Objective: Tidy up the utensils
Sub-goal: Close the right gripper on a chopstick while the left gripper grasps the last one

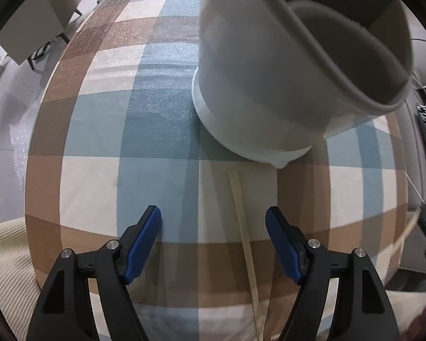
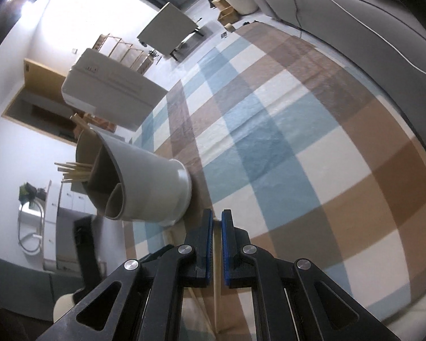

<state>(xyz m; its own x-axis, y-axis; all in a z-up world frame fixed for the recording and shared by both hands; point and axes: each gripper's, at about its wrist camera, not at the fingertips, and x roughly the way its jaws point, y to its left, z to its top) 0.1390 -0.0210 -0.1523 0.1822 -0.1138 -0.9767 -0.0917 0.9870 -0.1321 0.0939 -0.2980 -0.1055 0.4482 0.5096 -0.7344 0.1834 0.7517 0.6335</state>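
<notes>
Holding: my right gripper pinches one chopstick.
Left gripper: spread, empty, above another chopstick.
Handling: light, stiff, slippery; grip mid-shaft.

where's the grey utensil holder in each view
Left wrist: grey utensil holder fills the upper right, beyond the open left hand-held gripper.
Right wrist: holder at centre left, chopsticks sticking out.
Shared landmark: checked tablecloth.
</notes>
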